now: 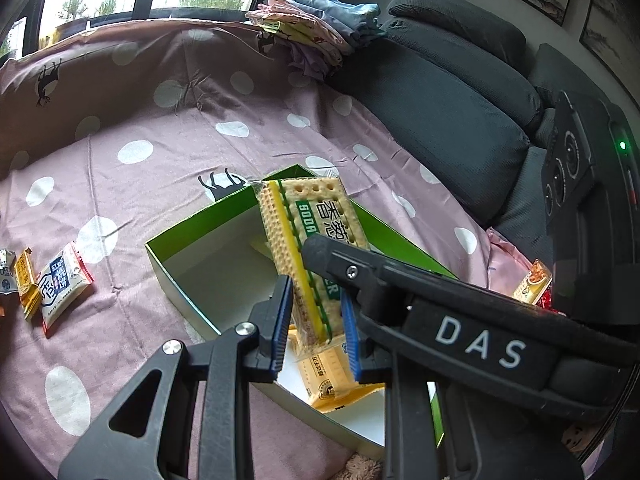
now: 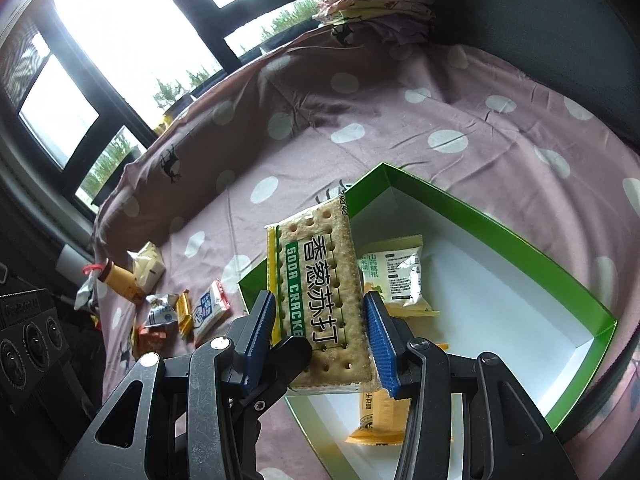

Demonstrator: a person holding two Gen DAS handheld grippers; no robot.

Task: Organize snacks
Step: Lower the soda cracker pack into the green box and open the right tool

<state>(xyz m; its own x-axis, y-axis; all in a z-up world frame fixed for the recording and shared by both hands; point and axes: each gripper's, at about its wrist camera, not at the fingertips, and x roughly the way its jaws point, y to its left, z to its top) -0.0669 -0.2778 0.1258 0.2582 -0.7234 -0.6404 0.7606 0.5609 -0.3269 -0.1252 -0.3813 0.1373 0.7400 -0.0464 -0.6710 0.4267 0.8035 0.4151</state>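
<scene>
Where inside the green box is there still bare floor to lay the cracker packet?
The green cardboard box has bare white floor along its far and right walls, beyond the white-and-yellow snack pouch. Its near-left end is crowded: that pouch, a yellow packet and the held soda cracker packet.

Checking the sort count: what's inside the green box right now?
In the green box: a white-green snack pack and yellow packs on the floor. The held soda cracker pack and the jaws cover part of it.
</scene>
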